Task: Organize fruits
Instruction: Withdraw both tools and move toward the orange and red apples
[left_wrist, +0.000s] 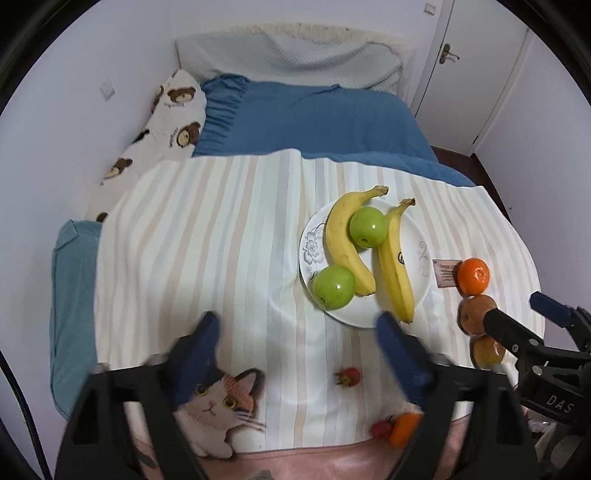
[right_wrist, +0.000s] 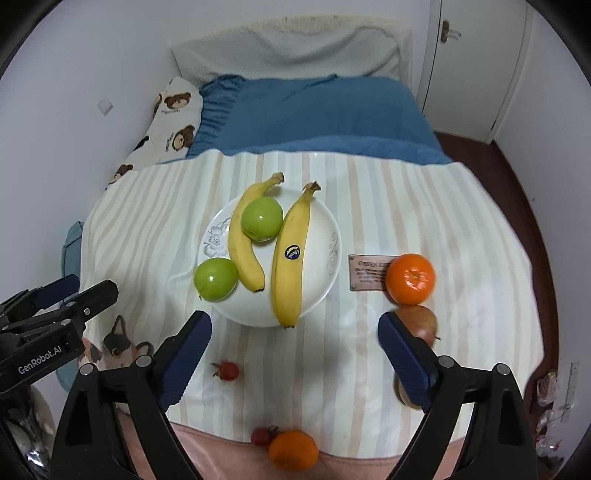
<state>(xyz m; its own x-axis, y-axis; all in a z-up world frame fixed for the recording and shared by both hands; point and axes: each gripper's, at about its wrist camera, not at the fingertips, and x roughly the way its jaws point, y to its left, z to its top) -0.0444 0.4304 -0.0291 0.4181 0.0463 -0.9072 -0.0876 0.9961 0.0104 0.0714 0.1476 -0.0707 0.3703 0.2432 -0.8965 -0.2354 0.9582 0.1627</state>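
A: Quick pass, big stuff first. Bed (right_wrist: 314, 107) with a striped cloth (right_wrist: 461, 236) spread over it, everything sits on that.

B: Plate (right_wrist: 321, 236)?

A: White, mid-cloth. On it: two bananas (right_wrist: 291, 258), one with a sticker, the other curved on the left. One green apple (right_wrist: 262, 219) wedged between them near the stems. Second green apple (right_wrist: 215, 279) at the plate's left edge, half on the rim as far as I can tell.

B: So those four look done. What's left off the plate?

A: Right of the plate: orange (right_wrist: 410, 278), sitting on the corner of a brown label (right_wrist: 367, 273). Just below it a reddish apple (right_wrist: 419, 325), partly behind the right claw's finger. In the left view there's a third round fruit (left_wrist: 487, 352) under that one, can't name it. Near edge: a second orange (right_wrist: 293, 450) touching a small red fruit (right_wrist: 261, 435), and another small red fruit (right_wrist: 226, 371) alone, nearer the plate. Strawberries maybe, too small to say.

B: Claws?

A: Left claw (left_wrist: 299, 341) wide, nothing between the fingers, hanging over the cloth left of the plate. Right claw (right_wrist: 295, 341) wide too, empty, above the gap in front of the plate. Neither touches any fruit.

B: Progress?

A: My call, under halfway. Four on the plate, six loose. Plate's crowded already, so the round ones may roll off the rim.
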